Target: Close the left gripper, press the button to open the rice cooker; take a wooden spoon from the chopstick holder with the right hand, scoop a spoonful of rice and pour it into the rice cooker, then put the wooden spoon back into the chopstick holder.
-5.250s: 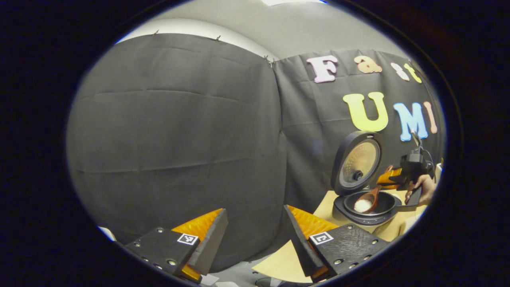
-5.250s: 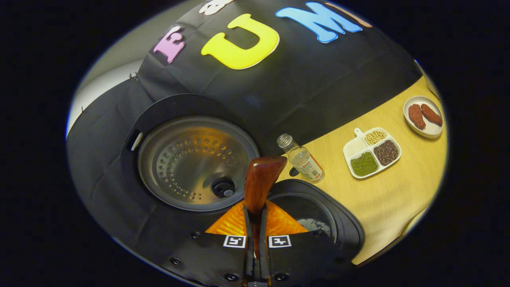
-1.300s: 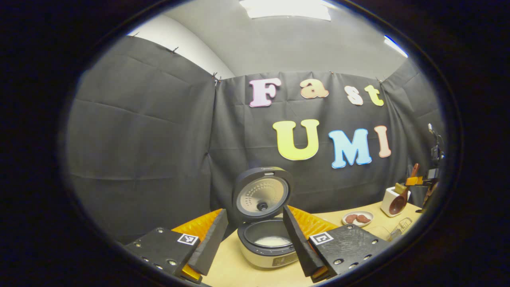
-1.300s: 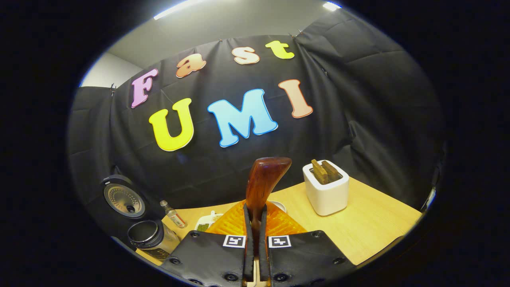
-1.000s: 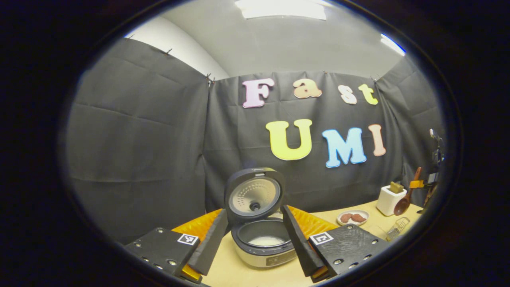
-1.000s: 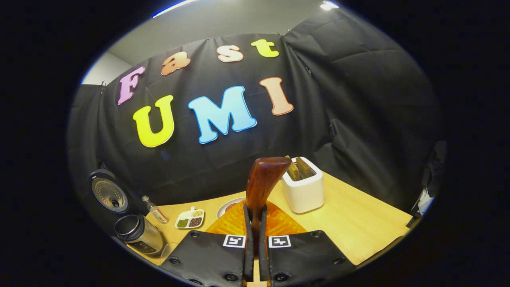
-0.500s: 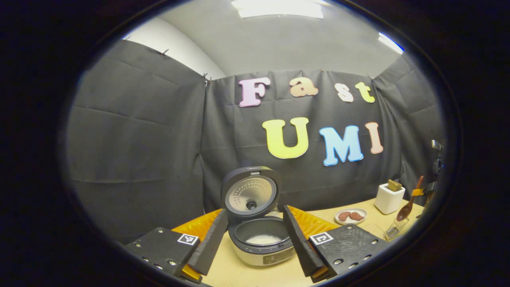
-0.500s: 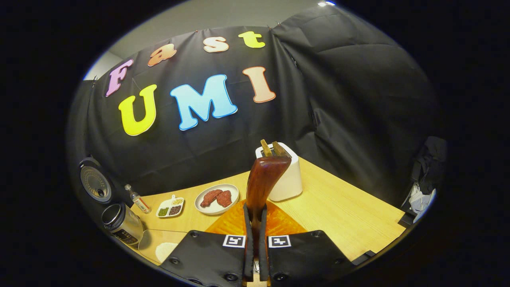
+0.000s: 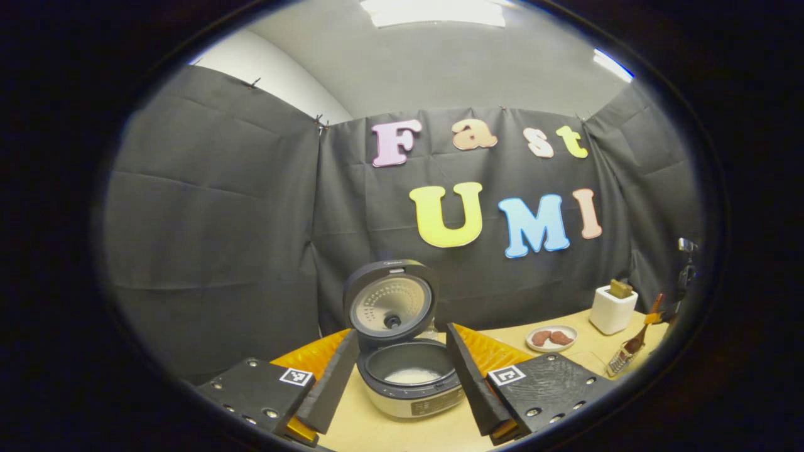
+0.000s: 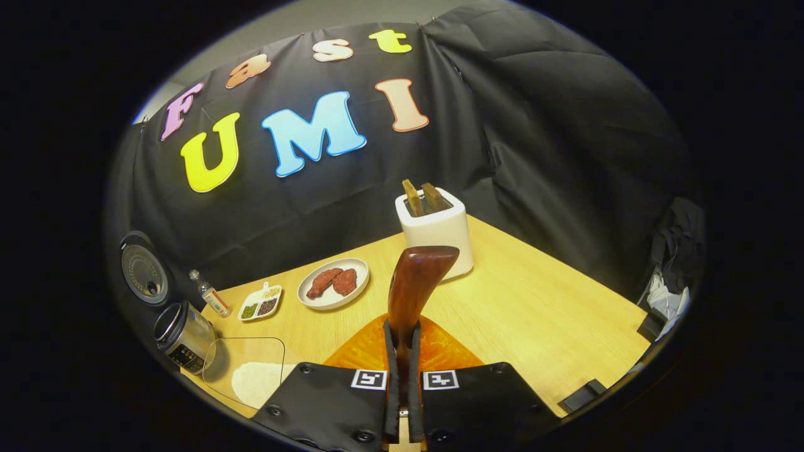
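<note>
My right gripper [image 10: 402, 376] pinches the wooden spoon [image 10: 411, 292] upright, and the chopstick holder [image 10: 433, 232] stands straight ahead beyond its tip, while my left gripper [image 9: 402, 376] is spread.

We see our left gripper [image 9: 402, 376] and right gripper [image 10: 402, 402] as screwed plates with square black-and-white markers, perhaps identical, above the table [image 10: 534, 314].
</note>
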Available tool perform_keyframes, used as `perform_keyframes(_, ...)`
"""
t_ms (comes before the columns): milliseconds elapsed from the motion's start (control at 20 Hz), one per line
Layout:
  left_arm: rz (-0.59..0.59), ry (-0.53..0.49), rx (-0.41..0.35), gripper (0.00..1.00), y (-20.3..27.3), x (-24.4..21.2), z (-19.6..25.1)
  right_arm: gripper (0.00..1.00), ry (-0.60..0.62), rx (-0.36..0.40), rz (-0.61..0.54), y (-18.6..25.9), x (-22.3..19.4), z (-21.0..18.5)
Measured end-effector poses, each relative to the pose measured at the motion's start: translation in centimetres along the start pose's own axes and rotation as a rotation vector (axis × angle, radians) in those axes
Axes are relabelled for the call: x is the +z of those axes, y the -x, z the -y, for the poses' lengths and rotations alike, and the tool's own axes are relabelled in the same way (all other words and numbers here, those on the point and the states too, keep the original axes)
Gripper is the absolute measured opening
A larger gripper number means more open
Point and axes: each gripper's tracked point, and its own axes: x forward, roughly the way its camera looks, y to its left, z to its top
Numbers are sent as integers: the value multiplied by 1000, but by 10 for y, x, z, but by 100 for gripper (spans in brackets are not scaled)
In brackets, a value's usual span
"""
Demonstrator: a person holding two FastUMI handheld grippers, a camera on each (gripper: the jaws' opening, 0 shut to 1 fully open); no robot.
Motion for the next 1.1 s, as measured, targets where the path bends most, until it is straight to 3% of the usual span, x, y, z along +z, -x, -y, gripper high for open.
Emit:
perform_keyframes(250,-1,-18,2,84,0,1,-1,9,-9,10,-40,-2,-15,-1)
perform_keyframes(300,-2,-19,0,84,-1,2,0,5,-11,15,-47,-1,-16,-1)
perform_keyframes(650,12,-15,-19,84,-9,7,10,24,31,22,-29,12,-10,1)
perform_keyframes(700,14,-13,-25,84,-10,8,13,50,54,9,-20,17,-7,6)
perform_keyframes(750,15,-11,-31,84,-12,8,15,51,74,-1,-13,20,-5,9)
perform_keyframes(850,15,-1,-40,84,-18,6,19,78,102,-24,-4,29,-2,17)
perform_keyframes(900,12,6,-45,84,-22,6,20,81,112,-40,8,34,3,22)
perform_keyframes(950,11,12,-47,85,-26,5,21,73,118,-46,23,39,9,25)
perform_keyframes(1000,9,17,-50,84,-30,5,21,93,126,-60,39,47,14,27)
perform_keyframes(1100,12,21,-54,84,-41,7,20,98,157,-99,94,60,35,33)
